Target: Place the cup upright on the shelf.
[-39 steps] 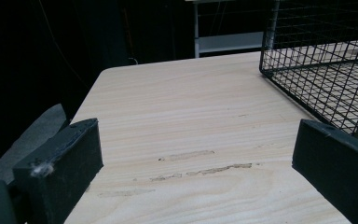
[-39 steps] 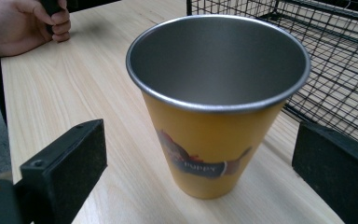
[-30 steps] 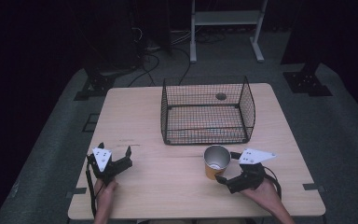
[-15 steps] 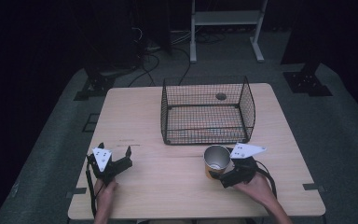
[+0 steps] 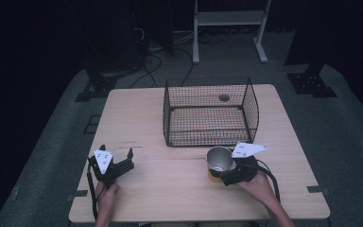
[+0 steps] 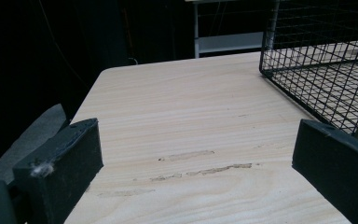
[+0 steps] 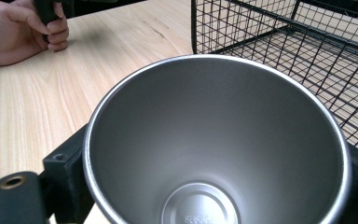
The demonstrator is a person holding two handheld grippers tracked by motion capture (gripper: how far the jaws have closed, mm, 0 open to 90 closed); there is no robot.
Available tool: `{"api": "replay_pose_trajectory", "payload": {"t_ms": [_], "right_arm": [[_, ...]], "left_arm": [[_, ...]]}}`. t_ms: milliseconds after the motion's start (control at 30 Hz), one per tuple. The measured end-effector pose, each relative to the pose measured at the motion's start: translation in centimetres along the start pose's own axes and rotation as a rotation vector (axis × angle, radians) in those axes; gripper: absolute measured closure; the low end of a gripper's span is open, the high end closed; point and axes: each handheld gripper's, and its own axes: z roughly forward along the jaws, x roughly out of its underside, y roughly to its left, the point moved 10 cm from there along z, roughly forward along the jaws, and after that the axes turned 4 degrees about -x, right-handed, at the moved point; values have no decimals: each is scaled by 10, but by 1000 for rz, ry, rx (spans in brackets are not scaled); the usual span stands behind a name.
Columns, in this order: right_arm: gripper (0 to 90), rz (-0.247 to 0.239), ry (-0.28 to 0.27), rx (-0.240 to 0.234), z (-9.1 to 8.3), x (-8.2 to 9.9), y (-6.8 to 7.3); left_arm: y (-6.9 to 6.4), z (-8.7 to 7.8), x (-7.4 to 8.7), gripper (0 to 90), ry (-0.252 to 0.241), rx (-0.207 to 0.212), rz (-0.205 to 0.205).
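**Gripping a steel cup beside the wire basket**

Sitting in the lower right of the high view, the right gripper (image 5: 223,174) has its two black jaws around a metal cup (image 5: 219,160) — one jaw on each side of the cup's body, as the right gripper view makes plain. There the cup (image 7: 214,140) takes up most of the frame, upright, mouth open toward the camera, its round base stamped with small lettering too fine to read. Whether the jaws press the wall or merely flank it closely I cannot tell for certain, but they sit tight against both sides (no gap is visible).

The cup stands on the wooden table (image 5: 170,198), just in front of the black wire basket (image 5: 208,113), near the basket's lower right corner and apart from it. The basket sits in the middle of the frame; it (image 7: 298,51) also crosses the upper right of the right gripper view.

At the lower left of the high view the left gripper (image 5: 116,158) rests on the table, well apart from the cup. Its jaws stand wide apart in the left gripper view, with bare wood between them — scuffed with a few pale marks. The person's left hand (image 7: 23,30) shows in the upper left of the right gripper view, wrapped around that gripper's handle.
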Motion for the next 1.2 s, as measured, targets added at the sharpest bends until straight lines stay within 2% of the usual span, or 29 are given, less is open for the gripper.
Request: {"api": "replay_pose_trajectory", "payload": {"t_ms": [167,433,567,800,900,1000,1200], "right_arm": [[103,7,2,-3,-2,-2,-1],[123,37,-3,-62,-13,-15,-2],[124,40,2,-67,-16,-20,-4],[124,52,-28,-109,-20,-35,-2],[125,50,-30,-109,-22,-41,-3],[125,66,-45,-134,-25,-50,-4],[125,65,-47,-156,-30,-67,-6]], "left_arm": [[0,0,0,8,-1,0,-1],[0,0,0,8,-1,0,0],[0,0,0,8,-2,0,0],[0,0,0,8,-1,1,0],[0,0,0,8,-1,1,0],[0,0,0,8,-1,1,-1],[0,0,0,8,-3,1,-2]]}}
